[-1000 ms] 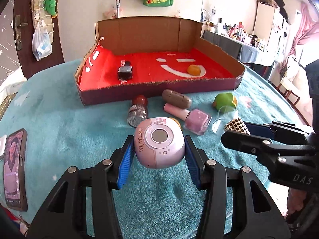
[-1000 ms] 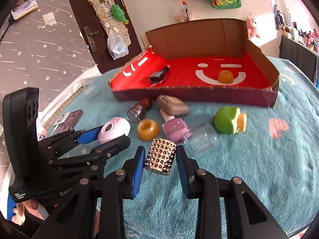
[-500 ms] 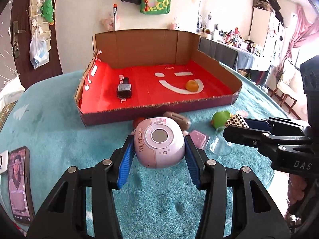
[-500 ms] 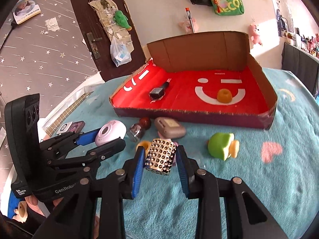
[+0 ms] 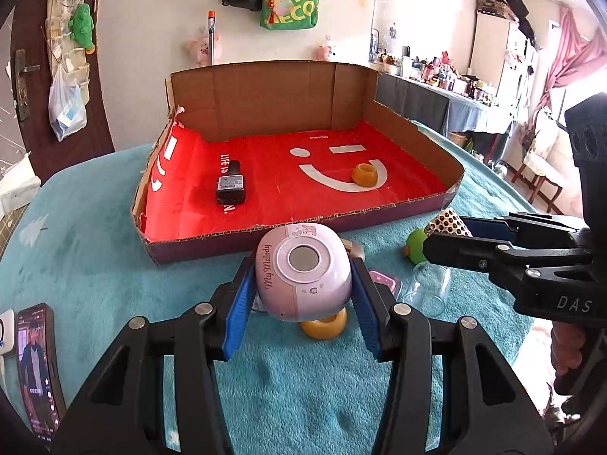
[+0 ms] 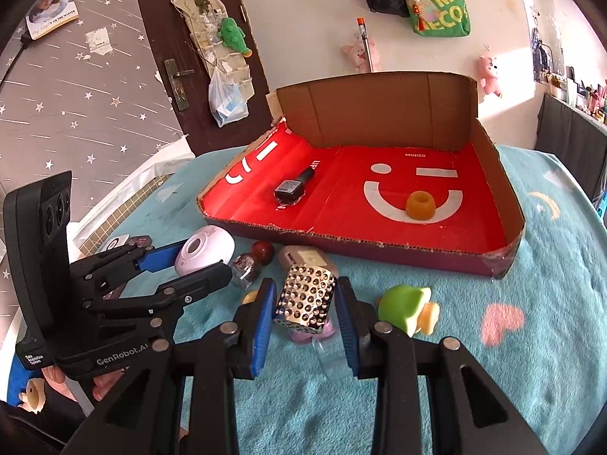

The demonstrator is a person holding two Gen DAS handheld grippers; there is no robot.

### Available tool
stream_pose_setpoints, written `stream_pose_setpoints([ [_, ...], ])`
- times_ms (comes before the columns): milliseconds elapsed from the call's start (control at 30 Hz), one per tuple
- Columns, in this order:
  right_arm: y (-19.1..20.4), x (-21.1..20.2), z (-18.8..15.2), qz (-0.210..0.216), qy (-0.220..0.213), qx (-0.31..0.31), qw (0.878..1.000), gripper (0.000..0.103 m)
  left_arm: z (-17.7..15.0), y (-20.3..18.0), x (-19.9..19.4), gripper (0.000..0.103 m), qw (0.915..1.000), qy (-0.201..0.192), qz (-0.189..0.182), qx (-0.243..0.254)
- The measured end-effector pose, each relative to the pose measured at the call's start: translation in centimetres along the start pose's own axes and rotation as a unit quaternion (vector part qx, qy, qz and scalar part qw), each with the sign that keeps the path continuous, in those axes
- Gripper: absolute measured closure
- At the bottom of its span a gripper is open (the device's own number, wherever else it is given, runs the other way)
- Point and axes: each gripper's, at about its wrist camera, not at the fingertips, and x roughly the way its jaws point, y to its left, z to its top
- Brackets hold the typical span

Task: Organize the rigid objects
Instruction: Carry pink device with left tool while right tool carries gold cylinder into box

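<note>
Left wrist view has the left gripper (image 5: 302, 278) clamped around a rounded pink gadget (image 5: 302, 273) with "My Melody" written on it, blue pads pressed on both sides, so it sits up off the teal tablecloth (image 5: 95, 258). Just past it is the cardboard box (image 5: 265, 91) with the red smiley lining, and inside that there's a dark nail polish bottle (image 5: 230, 185) lying flat on the left and a small orange ring cup (image 5: 364, 174) sitting on the smile. Under the gadget you can see another orange ring cup (image 5: 324, 328) on the cloth, with a clear glass (image 5: 428, 290) lying on its side to the right of it. A phone (image 5: 36, 364) lies at the left edge of the table. Right wrist view shows the right gripper (image 6: 305, 301) squeezed shut on a little box covered in shiny studs (image 6: 305, 299), tilted a bit between the pads and held above the cloth. Right of it a green toy (image 6: 404, 305) with a pale yellow bit lies on the cloth. Behind the studded box there's a taupe oval case (image 6: 303, 256), a glittery bottle with a dark red ball cap (image 6: 252, 261), and a pink bottle (image 6: 311, 331) poking out below the studded box, all on the cloth just in front of the box's near wall. The other gripper shows on the left of that view with the pink gadget in it, and some fingers of the person's hand (image 6: 102, 381) peek out under its handle.
</note>
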Motion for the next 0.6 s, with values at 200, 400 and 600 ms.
stream_pose_setpoints([
  [200, -0.4, 0.4, 0.4, -0.001, 0.005, -0.002, 1.0, 0.069, 0.8, 0.2, 0.7, 0.056, 1.0, 0.004, 0.001, 0.003],
  [400, -1.3, 1.0, 1.3, -0.001, 0.012, 0.002, 1.0, 0.069, 1.7, 0.2, 1.3, 0.056, 0.9999, 0.007, 0.007, 0.014],
  [600, -1.8, 1.4, 2.5, -0.008, 0.013, -0.004, 1.0, 0.069, 3.1, 0.4, 1.8, 0.056, 0.9998, 0.005, 0.002, 0.019],
])
